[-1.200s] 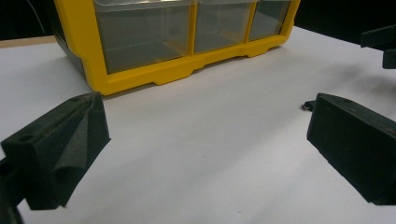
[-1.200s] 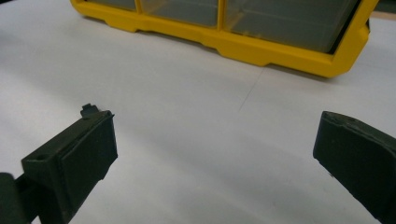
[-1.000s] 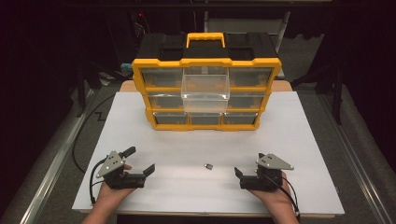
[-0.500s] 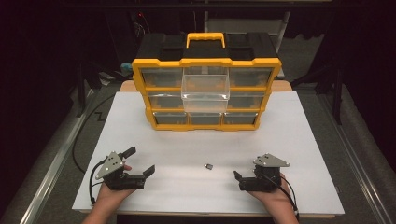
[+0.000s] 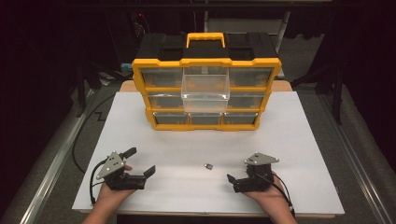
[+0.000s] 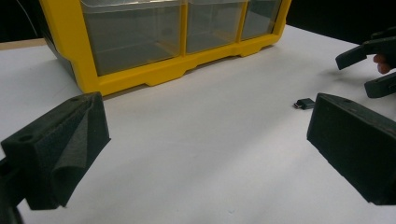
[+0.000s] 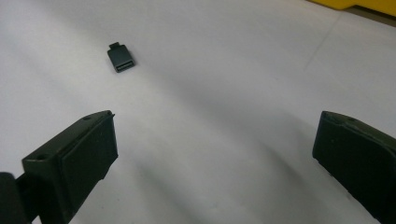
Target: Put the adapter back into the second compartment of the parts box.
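Dark room all around, white desk (image 5: 299, 126) in the middle – yellow drawer organizer (image 5: 207, 93) sits at its far edge with one clear drawer (image 5: 205, 87) pulled out. Tiny dark connector (image 5: 208, 166) lies near the front edge, between both tongs. Left tongs (image 5: 140, 161) and right tongs (image 5: 229, 183) – both spread wide, holding nothing.
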The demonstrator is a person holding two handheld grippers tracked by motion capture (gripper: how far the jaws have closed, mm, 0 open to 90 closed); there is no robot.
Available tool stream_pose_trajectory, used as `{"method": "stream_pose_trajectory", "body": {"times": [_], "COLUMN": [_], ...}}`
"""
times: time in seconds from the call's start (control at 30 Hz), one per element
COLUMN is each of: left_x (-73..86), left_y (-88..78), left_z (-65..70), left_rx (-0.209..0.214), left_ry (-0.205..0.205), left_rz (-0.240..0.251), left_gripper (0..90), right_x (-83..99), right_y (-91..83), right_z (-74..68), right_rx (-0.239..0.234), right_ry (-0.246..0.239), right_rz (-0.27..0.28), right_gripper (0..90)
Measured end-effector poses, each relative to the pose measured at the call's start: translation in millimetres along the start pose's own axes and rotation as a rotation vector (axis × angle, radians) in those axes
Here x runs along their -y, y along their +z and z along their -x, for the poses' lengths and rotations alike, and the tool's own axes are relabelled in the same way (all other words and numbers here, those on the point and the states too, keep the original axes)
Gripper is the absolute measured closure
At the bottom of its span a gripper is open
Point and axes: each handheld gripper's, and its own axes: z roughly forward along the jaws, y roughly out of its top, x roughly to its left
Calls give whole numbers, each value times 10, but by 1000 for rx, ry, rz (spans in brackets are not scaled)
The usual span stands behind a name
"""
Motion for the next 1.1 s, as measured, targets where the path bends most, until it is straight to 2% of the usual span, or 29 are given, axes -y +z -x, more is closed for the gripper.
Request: {"method": "stream_pose_trajectory", "body": {"times": [0.3,0.6,0.83,1.1], "left_x": [1,3,5,5], "left_y": [-2,0,3,5], "left_z": [-2,1,2,2], "left_rx": [1,1,1,1], "left_ry": [8,8,12,18], "left_rz": [-5,-2,-5,-8], "left_gripper": [3,4,3,3], "right_x": [-132,-298,-394,-488], "right_y": [114,232,305,393], "right_z": [-97,-163,-215,-265], "right_rx": [-49,-95,-109,-141], "right_ry": [-36,-65,-85,-97], "right_rz": [-20,-1,4,3], "right_gripper": [43,130,174,300]}}
